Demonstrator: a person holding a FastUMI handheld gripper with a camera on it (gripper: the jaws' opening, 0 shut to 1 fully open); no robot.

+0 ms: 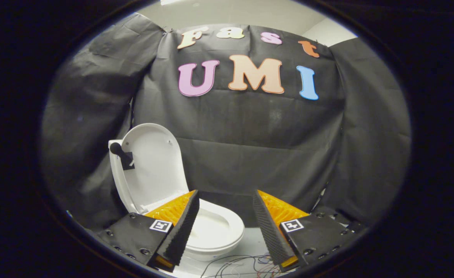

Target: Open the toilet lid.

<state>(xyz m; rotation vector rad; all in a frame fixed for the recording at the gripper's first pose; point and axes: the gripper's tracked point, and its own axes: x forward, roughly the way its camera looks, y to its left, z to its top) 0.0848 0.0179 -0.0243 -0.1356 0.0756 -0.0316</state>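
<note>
A small white toilet (215, 227) stands ahead of my left finger, partly hidden behind it. Its lid (153, 166) is raised upright, leaning back toward the black cloth wall. A short black handle with a round knob (120, 153) sticks out of the lid's left edge. The seat and bowl lie open below the lid. My gripper (225, 226) is open, its orange and black fingers (180, 227) spread wide with nothing between them. The toilet sits beyond and to the left of the gap, and neither finger touches it.
Black cloth (250, 146) closes the booth behind and on both sides. The toilet rests on a white surface (250, 239). Thin loose wires (242, 264) lie on that surface just in front of the fingers.
</note>
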